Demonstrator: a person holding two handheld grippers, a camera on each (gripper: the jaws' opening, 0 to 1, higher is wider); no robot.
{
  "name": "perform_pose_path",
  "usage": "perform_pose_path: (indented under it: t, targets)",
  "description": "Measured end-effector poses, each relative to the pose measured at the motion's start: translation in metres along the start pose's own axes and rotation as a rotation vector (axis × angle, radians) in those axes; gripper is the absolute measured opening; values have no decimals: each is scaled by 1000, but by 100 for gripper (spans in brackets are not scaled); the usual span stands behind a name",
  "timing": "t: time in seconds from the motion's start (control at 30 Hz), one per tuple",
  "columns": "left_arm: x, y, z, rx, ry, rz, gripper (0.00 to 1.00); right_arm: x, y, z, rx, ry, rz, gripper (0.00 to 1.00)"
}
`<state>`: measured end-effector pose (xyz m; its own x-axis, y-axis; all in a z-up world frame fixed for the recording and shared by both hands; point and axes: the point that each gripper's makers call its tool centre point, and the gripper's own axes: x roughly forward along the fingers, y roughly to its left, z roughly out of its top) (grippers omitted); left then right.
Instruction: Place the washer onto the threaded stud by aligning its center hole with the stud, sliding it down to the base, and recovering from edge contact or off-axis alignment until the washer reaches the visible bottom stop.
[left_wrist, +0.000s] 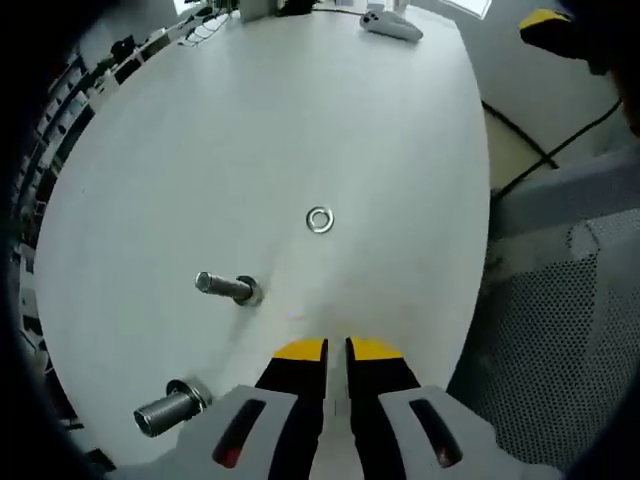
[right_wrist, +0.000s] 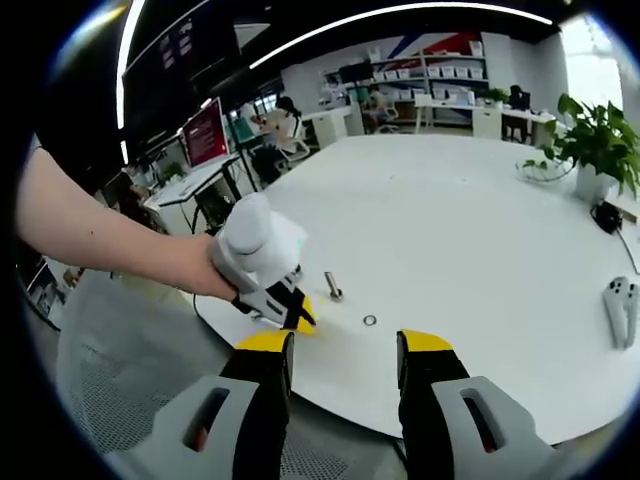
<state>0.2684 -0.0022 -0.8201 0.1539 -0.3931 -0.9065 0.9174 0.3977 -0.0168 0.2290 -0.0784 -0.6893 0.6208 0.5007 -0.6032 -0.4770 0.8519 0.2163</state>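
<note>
1. Where the left gripper view looks down on the white table (left_wrist: 200, 150), the washer (left_wrist: 319, 220) lies flat on it, a small bright metal ring with its centre hole showing table through it. The stud (left_wrist: 228, 287) stands on its base near the washer, apart from it, on the side toward the camera. A second, thicker bolt (left_wrist: 170, 407) stands beyond the stud from the washer, at the table edge. The left gripper (left_wrist: 336, 349) has its yellow-tipped jaws nearly together with a thin gap, holding nothing, short of the washer. A white controller (left_wrist: 392, 25) lies far across the table from the washer.

2. Seen from the right gripper view, the washer (right_wrist: 369, 320) is a tiny ring flat on the table (right_wrist: 450, 210), just beside the upright stud (right_wrist: 332, 286) without touching it. The right gripper (right_wrist: 342, 342) has its jaws wide apart and empty, off the table's near edge. The left gripper (right_wrist: 296, 314), in a person's hand (right_wrist: 215, 280), hovers on the stud's other side from the washer.
</note>
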Motion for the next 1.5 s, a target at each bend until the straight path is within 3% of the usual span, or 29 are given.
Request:
perform_pose_path:
  t: [0.07,0.13,0.27,0.47,0.63,0.9,1.0,1.1,1.5]
  targets:
    - [0,0,24,14,-68,24,10,0,0,-1,11,2,2,44]
    - [6,0,31,15,-61,24,17,1,0,-2,2,11,0,44]
    - [20,10,41,22,-47,34,18,0,-2,-3,8,12,-9,44]
    - [30,23,37,-9,-4,25,18,-1,-4,-2,16,3,-20,44]
    - [32,23,41,-19,-5,7,17,-1,-6,-2,23,1,-26,44]
    - [37,19,40,39,48,-12,15,-1,-6,-2,19,1,-26,44]
    - [37,20,39,123,78,-7,14,-1,-6,-2,20,1,-24,44]
    - [39,20,40,107,87,-18,14,-1,-6,-1,19,0,-24,44]
    - [38,16,41,186,121,-50,10,-1,-6,-2,16,3,-29,44]
